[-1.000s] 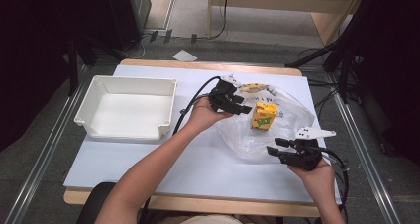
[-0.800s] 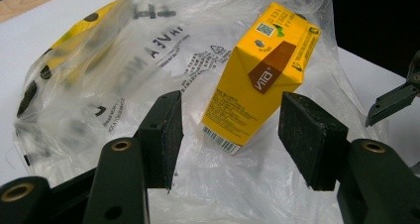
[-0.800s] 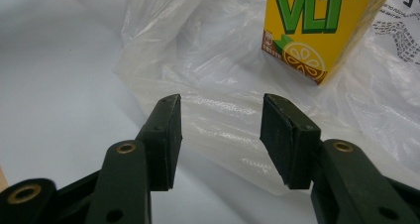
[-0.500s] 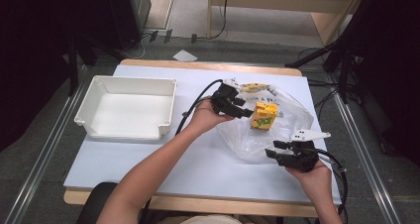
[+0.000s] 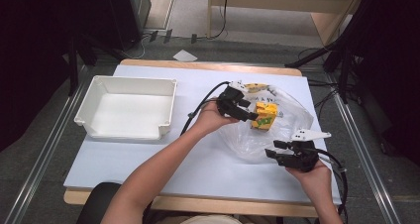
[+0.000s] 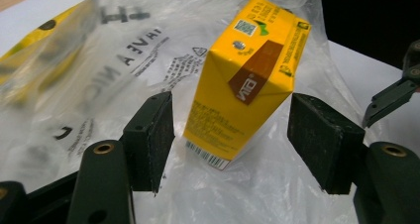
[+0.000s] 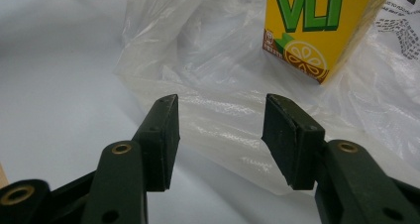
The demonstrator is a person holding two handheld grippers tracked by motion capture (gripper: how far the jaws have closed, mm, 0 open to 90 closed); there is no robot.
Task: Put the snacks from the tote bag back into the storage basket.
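The left gripper [image 6: 230, 135] stood wide open, holding nothing, its pads flanking the yellow juice carton [image 6: 245, 80] without touching it. The carton stood on the clear plastic bag [image 5: 277, 130], tilted, long axis roughly upright, straight ahead of the jaws. The right gripper [image 7: 220, 135], also open and empty, sat at the bag's near edge, farther from the carton.

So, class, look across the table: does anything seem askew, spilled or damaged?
Nothing is spilled or damaged. The yellow drink carton stands tilted on the crumpled clear plastic bag, between the open jaws of the left hand-held gripper. The white tray sits square on the table.
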